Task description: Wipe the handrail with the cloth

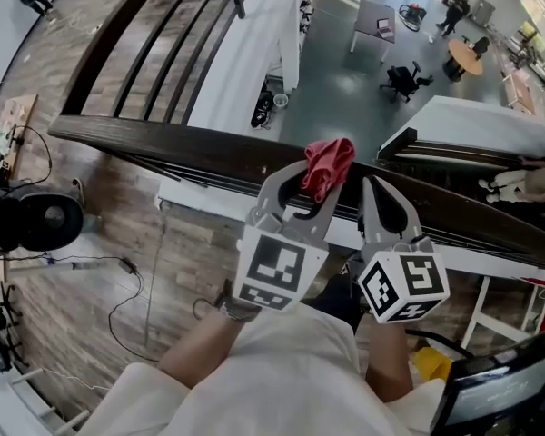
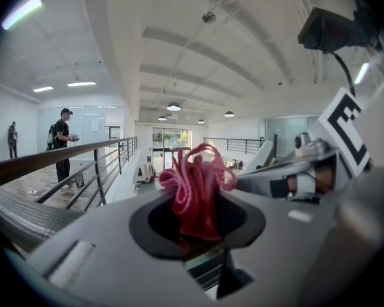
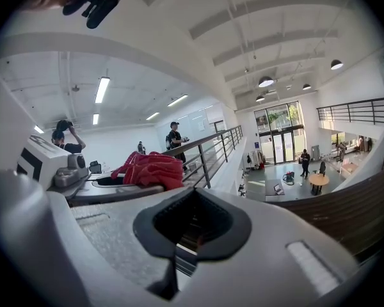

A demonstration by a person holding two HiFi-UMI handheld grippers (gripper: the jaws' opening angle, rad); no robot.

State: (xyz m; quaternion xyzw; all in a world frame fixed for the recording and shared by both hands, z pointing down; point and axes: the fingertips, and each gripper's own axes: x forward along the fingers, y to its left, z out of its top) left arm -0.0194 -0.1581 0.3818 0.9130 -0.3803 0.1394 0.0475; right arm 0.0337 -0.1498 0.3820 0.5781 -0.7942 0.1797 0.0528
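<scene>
Clamping the red cloth (image 1: 329,163) over the handrail (image 1: 191,148), the left gripper (image 1: 312,187) sits beside the right gripper (image 1: 378,191), closed on nothing.

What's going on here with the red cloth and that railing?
A person stands at a dark wooden handrail on an upper floor, with a gripper in each hand. The left gripper is shut on a bunched red cloth, held right over the top of the handrail; whether it touches is unclear. The right gripper is beside it, jaws together and empty.
</scene>
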